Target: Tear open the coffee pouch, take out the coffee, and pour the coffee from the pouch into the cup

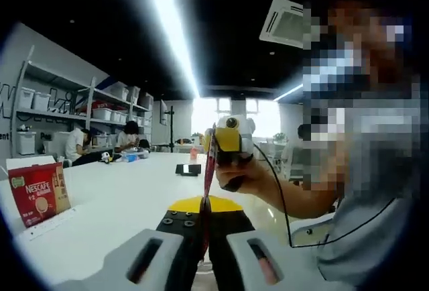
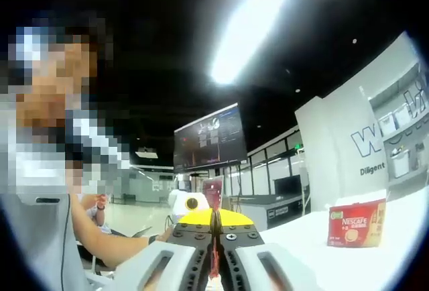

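Note:
A thin red coffee pouch (image 1: 208,170), seen edge-on, stretches between both grippers above the white table (image 1: 120,204). My left gripper (image 1: 203,216) is shut on its near end. The right gripper (image 1: 224,145), held in a person's hand (image 1: 249,178), grips the pouch's far end. In the right gripper view my right gripper (image 2: 216,222) is shut on the red pouch (image 2: 214,256), which runs on to the left gripper (image 2: 191,205) beyond. A red Nescafe box (image 1: 39,194) stands on the table at the left; it is the same Nescafe box (image 2: 356,224) seen at the right.
A small black object (image 1: 188,169) lies mid-table. People sit at the table's far end (image 1: 131,137) under shelves of white bins (image 1: 100,106). A cable (image 1: 288,217) hangs from the right gripper. A large screen (image 2: 208,137) hangs in the background.

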Motion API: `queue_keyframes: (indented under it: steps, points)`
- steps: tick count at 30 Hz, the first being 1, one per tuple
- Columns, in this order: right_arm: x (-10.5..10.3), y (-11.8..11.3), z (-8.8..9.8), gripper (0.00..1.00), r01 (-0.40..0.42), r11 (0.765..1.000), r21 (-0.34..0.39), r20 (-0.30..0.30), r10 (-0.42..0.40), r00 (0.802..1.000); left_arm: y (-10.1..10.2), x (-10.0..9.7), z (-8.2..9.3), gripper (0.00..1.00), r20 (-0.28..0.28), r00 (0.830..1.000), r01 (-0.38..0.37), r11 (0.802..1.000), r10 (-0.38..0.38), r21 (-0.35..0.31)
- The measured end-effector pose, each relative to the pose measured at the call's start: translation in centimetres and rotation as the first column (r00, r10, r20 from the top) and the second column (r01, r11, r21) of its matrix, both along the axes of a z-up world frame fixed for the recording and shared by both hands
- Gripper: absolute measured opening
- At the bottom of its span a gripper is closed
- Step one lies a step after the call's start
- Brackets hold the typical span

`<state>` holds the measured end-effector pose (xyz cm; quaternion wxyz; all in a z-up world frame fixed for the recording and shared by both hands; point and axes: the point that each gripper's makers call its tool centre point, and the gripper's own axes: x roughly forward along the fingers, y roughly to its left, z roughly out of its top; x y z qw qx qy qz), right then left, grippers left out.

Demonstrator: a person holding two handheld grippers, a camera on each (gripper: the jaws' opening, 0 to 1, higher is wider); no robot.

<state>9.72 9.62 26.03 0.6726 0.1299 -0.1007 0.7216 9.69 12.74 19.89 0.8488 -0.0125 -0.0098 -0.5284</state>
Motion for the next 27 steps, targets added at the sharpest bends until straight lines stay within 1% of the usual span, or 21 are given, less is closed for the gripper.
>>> queue_keyframes:
  steps: [4,6,7,8,10,11,15,18,22,25,27]
  points:
    - [-0.2,-0.6,-0.1,0.01,0.011,1.000,-0.014,0.008,-0.011,1.000,-0.3,0.0,0.0,0.03,-0.003,1.000,0.020,1.000,-0.020,0.005]
    - [-0.1,-0.9,-0.1,0.01,0.023,1.000,-0.016,0.004,-0.022,1.000,-0.8,-0.3,-0.2,0.04,-0.001,0.999,0.046,0.999,-0.046,-0.005]
    - [-0.1,-1.0,-0.2,0.01,0.026,0.999,-0.019,0.003,-0.026,1.000,-0.9,-0.3,-0.3,0.05,0.000,0.999,0.044,0.999,-0.044,-0.006]
    - [0.0,-1.1,-0.2,0.01,0.032,0.999,-0.018,0.003,-0.032,0.999,-0.9,-0.1,-0.2,0.08,0.015,1.000,0.027,1.000,-0.027,-0.004]
    - [0.0,-1.6,0.3,0.01,0.022,0.999,0.040,-0.032,-0.020,0.999,-0.9,-0.1,-0.3,0.17,0.016,1.000,0.015,1.000,-0.015,-0.008]
    - [0.0,-1.8,0.3,0.01,0.024,0.998,0.054,-0.044,-0.021,0.999,-0.9,-0.1,-0.4,0.18,-0.008,1.000,0.012,1.000,-0.012,-0.019]
    - [0.0,-2.0,-0.6,0.01,0.034,0.998,0.059,-0.058,-0.030,0.998,0.0,-0.1,-0.9,0.18,-0.021,1.000,-0.012,0.999,0.011,-0.049]
    - [0.3,-2.7,-0.9,0.01,0.049,0.995,0.084,-0.081,-0.042,0.996,0.5,-0.5,-1.1,0.18,-0.028,0.999,-0.018,0.997,0.016,-0.075]
    - [0.6,-3.7,-0.1,0.01,0.059,0.988,0.141,-0.104,-0.045,0.994,1.6,-0.6,-0.7,0.17,-0.037,0.999,-0.022,0.989,0.017,-0.147]
    - [0.8,-4.0,0.6,0.01,0.061,0.984,0.167,-0.108,-0.043,0.993,1.9,-0.7,-0.6,0.17,-0.041,0.999,-0.019,0.985,0.012,-0.173]
    - [0.8,-4.3,1.1,0.01,0.058,0.981,0.186,-0.111,-0.037,0.993,2.0,-0.7,-0.4,0.17,-0.031,0.999,-0.020,0.982,0.014,-0.186]
